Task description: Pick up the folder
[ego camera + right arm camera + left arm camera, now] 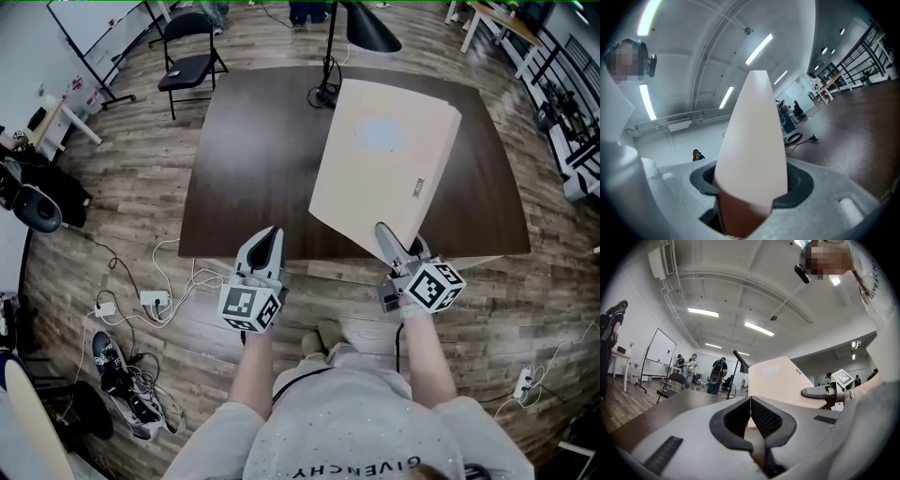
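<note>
The folder (384,159) is a thick pale-peach box file, tilted up off the dark brown table (253,159) at the right. My right gripper (398,248) is shut on its near lower corner. In the right gripper view the folder (752,140) rises straight out from between the jaws of that gripper (750,187) and hides most of what lies ahead. My left gripper (265,246) hovers at the table's front edge, left of the folder, and touches nothing. In the left gripper view that gripper (750,399) has its pads pressed together, with the folder (780,380) beyond them to the right.
A black floor lamp (361,28) has its base (325,94) on the table's far side, just left of the folder. A black folding chair (192,56) stands beyond the table at the left. Cables and a power strip (150,300) lie on the wooden floor at the near left.
</note>
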{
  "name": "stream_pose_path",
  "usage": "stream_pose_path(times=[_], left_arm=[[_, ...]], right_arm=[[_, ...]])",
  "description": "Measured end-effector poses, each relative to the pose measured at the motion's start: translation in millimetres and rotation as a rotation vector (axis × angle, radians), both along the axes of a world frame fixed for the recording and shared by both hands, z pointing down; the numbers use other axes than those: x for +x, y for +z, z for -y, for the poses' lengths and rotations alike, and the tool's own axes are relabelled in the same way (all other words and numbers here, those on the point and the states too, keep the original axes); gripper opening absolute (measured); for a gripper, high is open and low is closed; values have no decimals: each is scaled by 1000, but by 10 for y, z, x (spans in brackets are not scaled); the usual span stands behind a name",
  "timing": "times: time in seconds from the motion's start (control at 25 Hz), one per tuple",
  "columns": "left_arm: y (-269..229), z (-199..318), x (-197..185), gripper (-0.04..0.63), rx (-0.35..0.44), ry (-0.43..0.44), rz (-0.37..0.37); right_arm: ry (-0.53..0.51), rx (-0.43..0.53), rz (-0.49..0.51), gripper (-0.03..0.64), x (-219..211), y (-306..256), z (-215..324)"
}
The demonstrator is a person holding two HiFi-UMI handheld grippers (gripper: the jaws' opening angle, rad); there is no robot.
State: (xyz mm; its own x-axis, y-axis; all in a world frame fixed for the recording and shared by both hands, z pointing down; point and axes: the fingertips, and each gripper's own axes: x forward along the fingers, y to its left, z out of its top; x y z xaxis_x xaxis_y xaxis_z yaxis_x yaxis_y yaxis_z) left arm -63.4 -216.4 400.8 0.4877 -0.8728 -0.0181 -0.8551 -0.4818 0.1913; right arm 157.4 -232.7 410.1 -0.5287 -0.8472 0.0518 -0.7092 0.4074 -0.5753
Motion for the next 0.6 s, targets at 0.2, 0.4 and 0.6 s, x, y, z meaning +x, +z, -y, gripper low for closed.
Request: stream_pose_path(times=[0.2,0.4,0.6], left_arm=[[-89,-1,-35,0,6,-7,1],[-138,9,-85,0,11,-12,2],[-179,18,-91,0,17,-19,1]], right_arm=[[4,22,-33,270,-4,-75,-31],[22,53,-66,270,17,-151,-35],[32,82,-97,270,63,-238,-13]])
